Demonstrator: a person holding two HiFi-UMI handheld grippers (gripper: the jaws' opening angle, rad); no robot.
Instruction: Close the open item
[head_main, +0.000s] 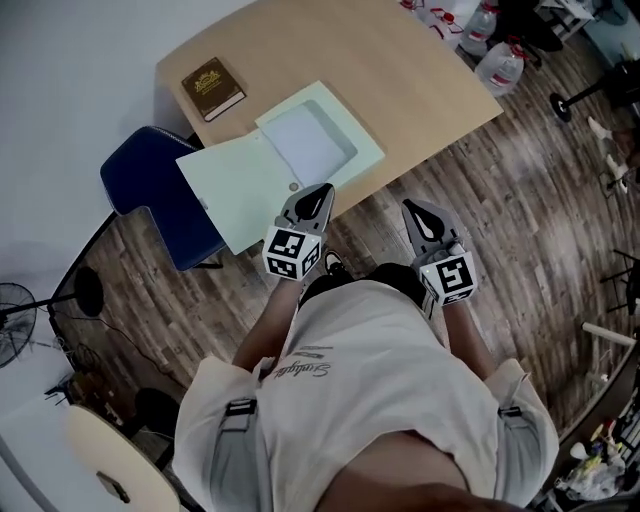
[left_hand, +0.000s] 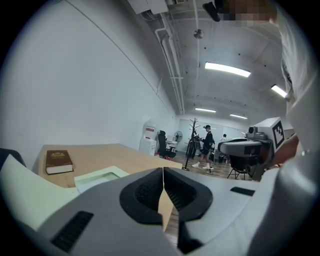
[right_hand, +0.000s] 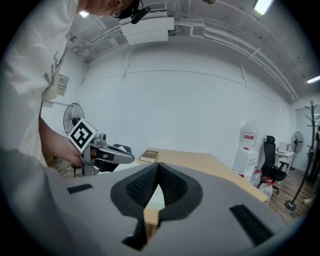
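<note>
An open-plan office is suggested. A long wood-topped counter (head_main: 400, 70) is set on a plank floor (head_main: 520, 200), with a blue chair (head_main: 160, 190) pushed beside it, and a file folder (head_main: 245, 185) and a book (head_main: 212, 88) are laid on it. Black swivel chairs (left_hand: 161, 142), a coat stand (left_hand: 193, 140) and a water dispenser (right_hand: 246, 150) are seen along white walls. Strip lights (left_hand: 227, 69) and exposed pipes (left_hand: 172, 65) are fixed overhead, and a person (left_hand: 206, 147) is seen standing farther back.
</note>
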